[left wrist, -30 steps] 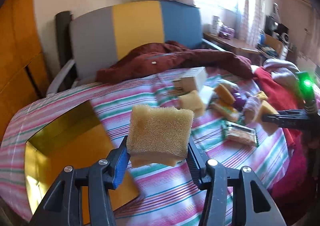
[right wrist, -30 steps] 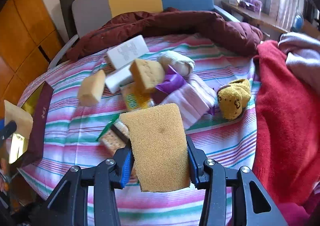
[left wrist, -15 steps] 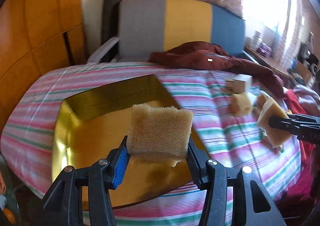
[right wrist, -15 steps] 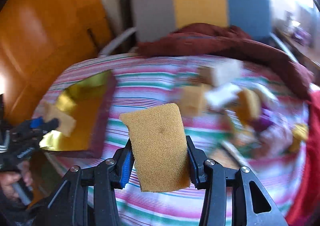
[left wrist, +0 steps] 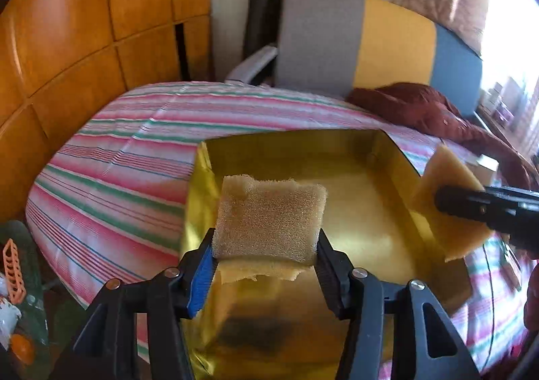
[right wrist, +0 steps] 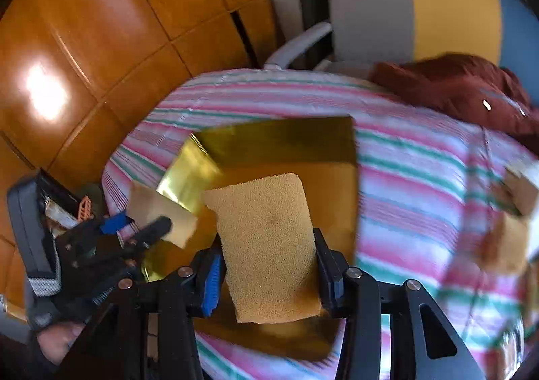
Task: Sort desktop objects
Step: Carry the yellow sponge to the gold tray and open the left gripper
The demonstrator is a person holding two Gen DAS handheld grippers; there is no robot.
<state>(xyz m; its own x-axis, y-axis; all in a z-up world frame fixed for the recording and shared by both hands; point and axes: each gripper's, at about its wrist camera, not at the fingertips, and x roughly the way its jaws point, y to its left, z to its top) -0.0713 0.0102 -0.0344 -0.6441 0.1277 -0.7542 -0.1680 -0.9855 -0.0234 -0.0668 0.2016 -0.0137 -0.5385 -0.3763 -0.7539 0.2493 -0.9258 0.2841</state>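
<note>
two grippers opening, each holding a sponge (left wrist: 269, 216) over gold box (left wrist: 370, 211).

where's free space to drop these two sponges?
Gold tray: its floor between the walls looks bare. Striped cloth left of the tray, toward the wood panels, is bare too. Crowded: right of the tray, blurred items on the cloth. Both jaws are opening, a sponge between each.

Orange wood panelling (left wrist: 84, 26), grey-yellow-blue headboard (left wrist: 370, 43), striped bedspread (left wrist: 134, 151), bright window (left wrist: 515, 9)
</note>
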